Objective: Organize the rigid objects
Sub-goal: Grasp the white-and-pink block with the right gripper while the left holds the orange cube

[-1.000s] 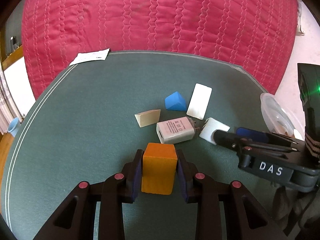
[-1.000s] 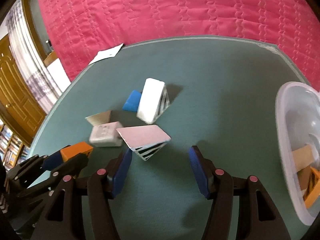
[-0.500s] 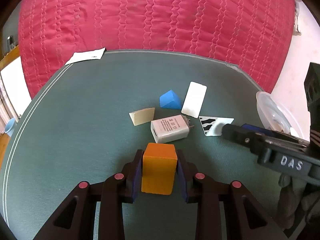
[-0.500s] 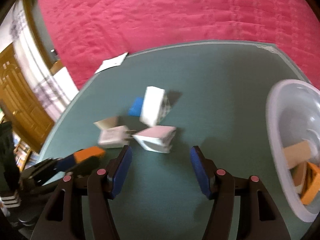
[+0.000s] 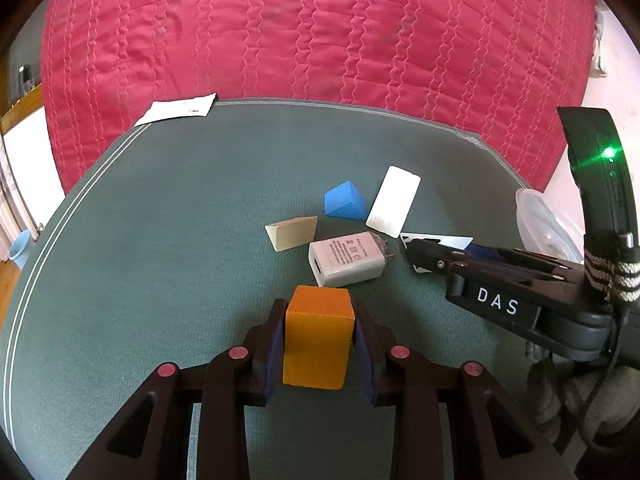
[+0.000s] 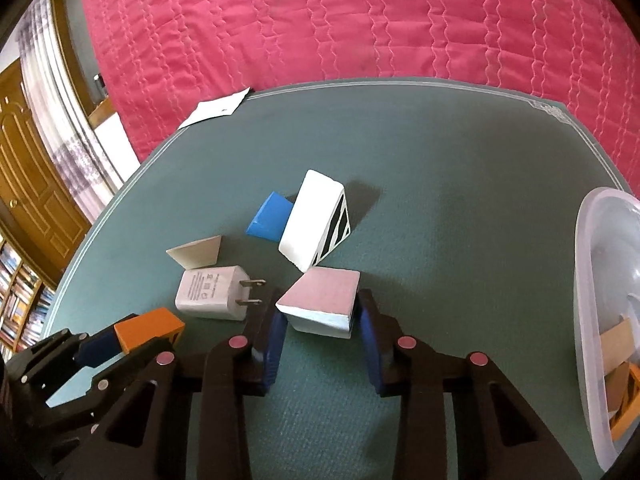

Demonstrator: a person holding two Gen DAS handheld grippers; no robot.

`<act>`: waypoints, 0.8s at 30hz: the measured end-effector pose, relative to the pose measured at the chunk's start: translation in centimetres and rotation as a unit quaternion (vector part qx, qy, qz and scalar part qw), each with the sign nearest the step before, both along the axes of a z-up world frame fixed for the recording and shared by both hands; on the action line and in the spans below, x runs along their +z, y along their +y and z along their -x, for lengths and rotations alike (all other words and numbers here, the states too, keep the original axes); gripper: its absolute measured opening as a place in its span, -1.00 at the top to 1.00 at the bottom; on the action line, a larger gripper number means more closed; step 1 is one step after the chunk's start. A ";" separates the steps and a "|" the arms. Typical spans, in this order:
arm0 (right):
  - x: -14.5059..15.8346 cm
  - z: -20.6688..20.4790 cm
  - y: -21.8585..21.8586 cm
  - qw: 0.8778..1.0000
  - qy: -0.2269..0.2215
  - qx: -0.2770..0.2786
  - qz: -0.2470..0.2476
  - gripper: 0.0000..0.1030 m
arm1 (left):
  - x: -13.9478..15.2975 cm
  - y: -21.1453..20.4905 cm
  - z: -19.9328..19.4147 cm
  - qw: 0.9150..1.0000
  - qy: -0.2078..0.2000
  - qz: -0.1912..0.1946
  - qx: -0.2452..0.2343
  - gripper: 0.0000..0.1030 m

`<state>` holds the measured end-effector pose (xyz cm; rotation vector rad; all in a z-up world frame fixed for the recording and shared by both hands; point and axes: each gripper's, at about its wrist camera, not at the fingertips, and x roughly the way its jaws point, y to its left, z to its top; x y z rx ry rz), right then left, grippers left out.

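Note:
My left gripper [image 5: 318,332] is shut on an orange block [image 5: 316,340] just above the green mat [image 5: 160,240]; it also shows low on the left in the right wrist view as the left gripper [image 6: 132,340] with the orange block [image 6: 148,328]. My right gripper [image 6: 320,320] has its jaws closing, both blue pads pressing the sides of a white block [image 6: 320,300] on the mat. In the left wrist view the right gripper [image 5: 424,254] covers most of that block.
Loose on the mat lie a white charger [image 6: 214,292], a beige wedge [image 6: 196,252], a blue wedge [image 6: 270,218] and a white black-striped wedge [image 6: 312,220]. A clear tub [image 6: 592,280] with wooden pieces stands at the right. A paper slip [image 6: 216,110] lies by the red quilt.
The right gripper went from wide open to closed on the white block, which turned on the mat meanwhile. The left gripper and its orange block stayed put.

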<state>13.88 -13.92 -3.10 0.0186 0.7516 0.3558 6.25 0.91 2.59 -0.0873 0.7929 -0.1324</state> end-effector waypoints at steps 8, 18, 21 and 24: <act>0.4 1.2 -1.0 1.000 -0.005 -0.002 -0.015 0.40 | 0.0 0.1 0.1 1.000 -0.004 0.009 -0.003 0.36; 1.7 3.8 -2.3 0.999 -0.024 -0.006 -0.029 0.40 | 0.2 -0.3 0.3 1.000 -0.010 0.011 -0.007 0.36; 2.3 4.4 -3.0 0.999 -0.031 -0.013 -0.034 0.40 | 0.2 -0.4 0.4 1.000 -0.010 0.011 -0.008 0.36; 2.8 4.9 -4.0 0.998 -0.036 -0.025 -0.041 0.40 | 0.3 -0.5 0.5 1.000 -0.011 0.010 -0.008 0.36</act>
